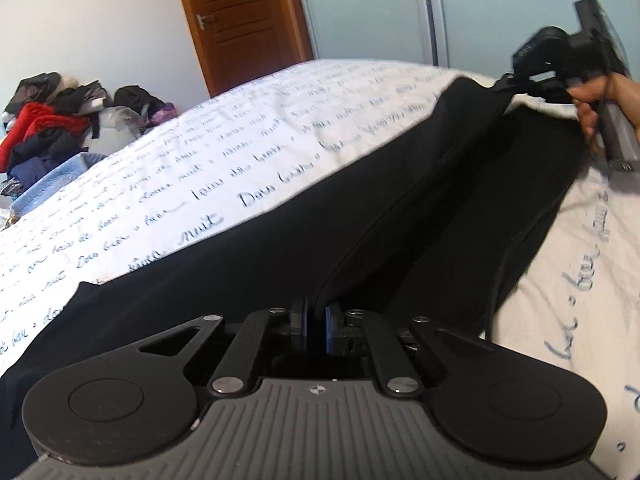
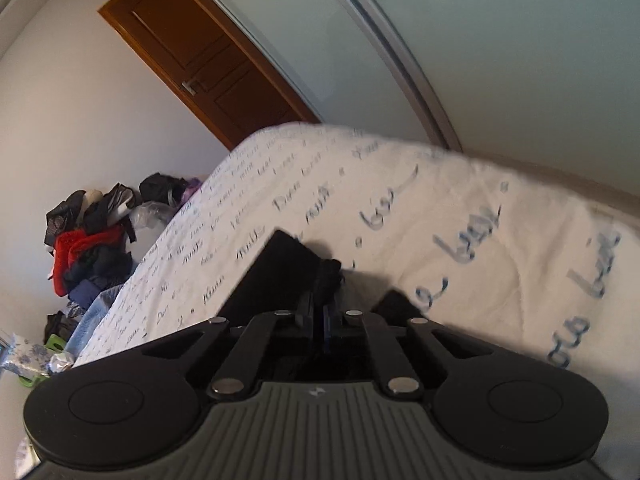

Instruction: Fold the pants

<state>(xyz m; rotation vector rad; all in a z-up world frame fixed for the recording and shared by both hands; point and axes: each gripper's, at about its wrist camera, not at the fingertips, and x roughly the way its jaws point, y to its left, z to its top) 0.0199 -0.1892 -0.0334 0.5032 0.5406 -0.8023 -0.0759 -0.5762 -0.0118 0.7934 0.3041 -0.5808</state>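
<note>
Black pants (image 1: 400, 216) lie stretched lengthwise across a white bed sheet with blue script (image 1: 192, 168). My left gripper (image 1: 318, 328) is shut on the near end of the pants, fabric pinched between its blue pads. My right gripper (image 1: 516, 80) shows at the far right of the left wrist view, held by a hand, at the far end of the pants. In the right wrist view the right gripper (image 2: 320, 320) is shut on a bunched bit of the black pants (image 2: 280, 272), which hang over the sheet (image 2: 460, 220).
A pile of clothes (image 1: 52, 128) sits on a blue basket beside the bed at the left. A wooden door (image 1: 240, 20) and pale sliding wardrobe panels (image 1: 360, 8) stand beyond the bed. The pile also shows in the right wrist view (image 2: 88, 248).
</note>
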